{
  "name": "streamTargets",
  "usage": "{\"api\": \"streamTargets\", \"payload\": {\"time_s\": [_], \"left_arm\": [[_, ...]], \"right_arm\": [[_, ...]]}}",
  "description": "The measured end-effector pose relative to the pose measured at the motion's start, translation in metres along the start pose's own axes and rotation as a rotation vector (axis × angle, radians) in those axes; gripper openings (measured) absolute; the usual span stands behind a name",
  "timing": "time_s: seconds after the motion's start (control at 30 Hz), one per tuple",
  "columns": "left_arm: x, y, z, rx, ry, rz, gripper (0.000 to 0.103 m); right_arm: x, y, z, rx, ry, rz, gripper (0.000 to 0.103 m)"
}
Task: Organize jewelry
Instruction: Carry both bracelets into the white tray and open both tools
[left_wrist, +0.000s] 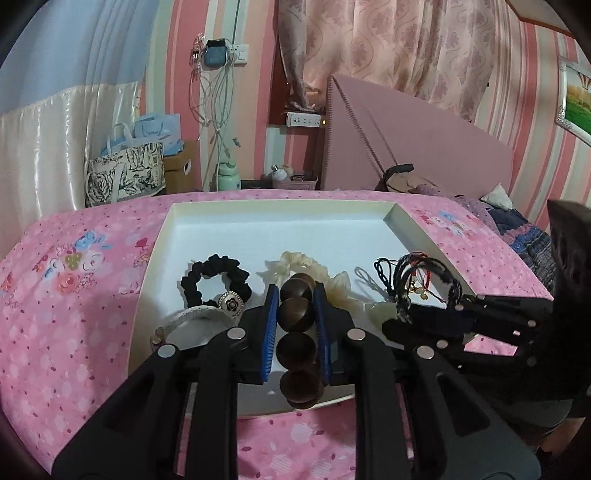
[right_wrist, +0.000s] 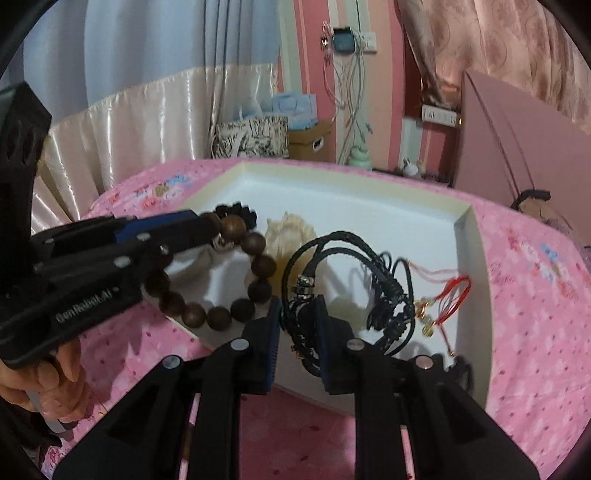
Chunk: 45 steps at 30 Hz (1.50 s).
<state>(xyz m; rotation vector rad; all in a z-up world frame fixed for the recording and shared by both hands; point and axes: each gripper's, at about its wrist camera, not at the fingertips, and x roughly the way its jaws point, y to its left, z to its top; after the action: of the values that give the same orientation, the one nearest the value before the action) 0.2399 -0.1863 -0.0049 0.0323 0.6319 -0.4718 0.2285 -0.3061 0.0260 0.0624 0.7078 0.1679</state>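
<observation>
A white shallow tray (left_wrist: 229, 229) lies on the pink floral bedspread. My left gripper (left_wrist: 297, 295) is shut on a brown wooden bead bracelet (left_wrist: 295, 314), held above the tray's near edge; the bracelet also shows in the right wrist view (right_wrist: 255, 243). My right gripper (right_wrist: 299, 314) is shut on a tangle of black cord bracelets (right_wrist: 373, 280) with red string and gold charms (right_wrist: 448, 291); the tangle also shows at the right of the left wrist view (left_wrist: 421, 280). In the tray lie a black scrunchie (left_wrist: 216, 277), a cream scrunchie (left_wrist: 306, 262) and a white bangle (left_wrist: 192, 317).
The tray's walls (right_wrist: 469, 236) rise a little above the bedspread (left_wrist: 74, 314). A pink headboard (left_wrist: 406, 147) stands behind. Bags (left_wrist: 125, 173), a carton and a green bottle (left_wrist: 229, 177) stand beyond the bed's far edge. The other gripper (right_wrist: 110, 251) crosses the left of the right wrist view.
</observation>
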Motion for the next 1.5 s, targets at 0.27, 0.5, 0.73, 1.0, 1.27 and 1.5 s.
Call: {"api": "streamTargets", "payload": {"time_s": [0.27,0.5,0.73,1.0,1.27,1.5], "left_arm": [[0.012,0.002,-0.002,-0.005,0.026,0.046,0.017],[0.02,-0.002,-0.01,0.03,0.052,0.077,0.017],[0.027,-0.002,-0.013,0.032,0.069,0.105,0.017],[0.035,0.003,-0.016,0.007,0.095,0.109,0.02],[0.033,-0.002,-0.016,0.021,0.084,0.112,0.021],[0.02,-0.006,-0.01,0.03,0.042,0.122,0.044]], "right_arm": [[0.01,0.001,-0.008,0.01,0.026,-0.005,0.018],[0.015,-0.005,-0.011,0.032,0.038,-0.016,0.018],[0.016,-0.003,-0.011,0.021,0.038,-0.03,0.018],[0.015,-0.005,-0.012,0.041,0.033,-0.046,0.02],[0.013,-0.007,-0.012,0.051,0.023,-0.041,0.028],[-0.003,-0.017,-0.006,0.101,-0.038,-0.023,0.037]]}}
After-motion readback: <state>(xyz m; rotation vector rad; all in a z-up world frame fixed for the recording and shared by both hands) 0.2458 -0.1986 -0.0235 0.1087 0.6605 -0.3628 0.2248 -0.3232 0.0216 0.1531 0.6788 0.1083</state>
